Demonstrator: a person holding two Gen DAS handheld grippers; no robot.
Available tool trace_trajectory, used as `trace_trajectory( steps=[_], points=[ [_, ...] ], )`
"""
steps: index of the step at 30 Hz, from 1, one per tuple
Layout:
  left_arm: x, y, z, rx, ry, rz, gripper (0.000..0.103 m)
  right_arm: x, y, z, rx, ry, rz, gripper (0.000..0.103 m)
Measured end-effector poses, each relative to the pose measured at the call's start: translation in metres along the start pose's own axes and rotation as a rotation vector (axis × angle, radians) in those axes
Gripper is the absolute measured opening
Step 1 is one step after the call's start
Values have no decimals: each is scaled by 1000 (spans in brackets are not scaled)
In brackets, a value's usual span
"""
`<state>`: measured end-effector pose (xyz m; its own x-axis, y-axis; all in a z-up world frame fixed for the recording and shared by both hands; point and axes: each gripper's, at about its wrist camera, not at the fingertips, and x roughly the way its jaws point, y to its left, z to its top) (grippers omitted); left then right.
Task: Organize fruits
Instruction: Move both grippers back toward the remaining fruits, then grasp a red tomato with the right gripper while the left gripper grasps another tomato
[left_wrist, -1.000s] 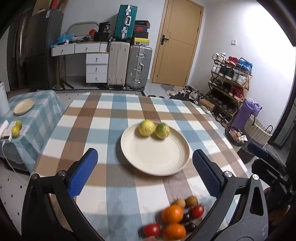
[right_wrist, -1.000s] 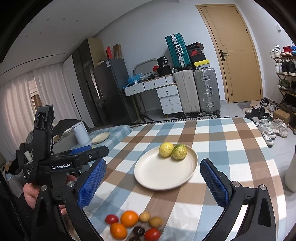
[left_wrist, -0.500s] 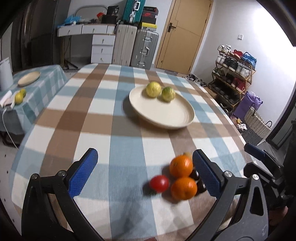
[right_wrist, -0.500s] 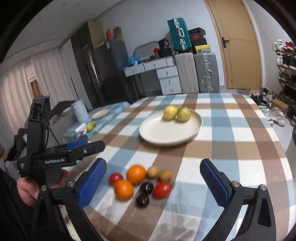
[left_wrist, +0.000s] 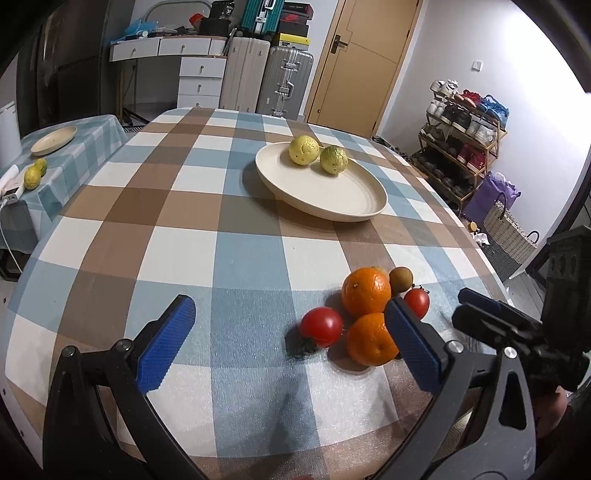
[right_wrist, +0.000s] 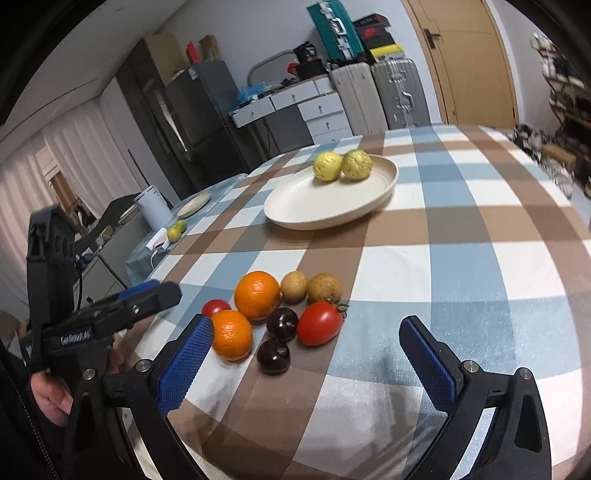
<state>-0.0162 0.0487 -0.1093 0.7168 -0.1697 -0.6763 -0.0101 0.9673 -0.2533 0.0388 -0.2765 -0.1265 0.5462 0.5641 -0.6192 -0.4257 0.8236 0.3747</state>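
A cream plate (left_wrist: 325, 192) (right_wrist: 306, 206) on the checked table holds a yellow fruit (left_wrist: 303, 149) (right_wrist: 326, 166) and a greenish one (left_wrist: 333, 159) (right_wrist: 356, 164). Near the table's front edge lies a cluster: two oranges (left_wrist: 365, 291) (right_wrist: 257, 294), red tomatoes (left_wrist: 320, 326) (right_wrist: 318, 323), two dark round fruits (right_wrist: 282, 323) and two brown ones (right_wrist: 324, 288). My left gripper (left_wrist: 291, 343) is open, low over the cloth just left of the cluster. My right gripper (right_wrist: 308, 362) is open, just in front of the cluster, nothing between its fingers.
A side table at the left carries a small plate (left_wrist: 53, 140) and two yellow-green fruits (left_wrist: 32, 176). Suitcases (left_wrist: 284, 83), drawers and a door stand behind the table; a shoe rack (left_wrist: 458, 136) and a basket (left_wrist: 508, 230) are on the right.
Both grippers have come down and tilted toward the fruit cluster, which now sits larger and closer in both views. Both stay open; nothing has been picked up.
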Motion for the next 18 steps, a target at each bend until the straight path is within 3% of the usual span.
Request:
trace_trajectory(
  steps=[7,10,18],
  points=[
    [9,7,0,-10,5,-3,102,11,-14,4,68,20,17,98],
    [13,9,0,-10,14,-5,102,16,-17,4,84,29,27,84],
    [25,20,2,-38,27,-9,102,24,-20,1,99,49,44,75]
  ],
)
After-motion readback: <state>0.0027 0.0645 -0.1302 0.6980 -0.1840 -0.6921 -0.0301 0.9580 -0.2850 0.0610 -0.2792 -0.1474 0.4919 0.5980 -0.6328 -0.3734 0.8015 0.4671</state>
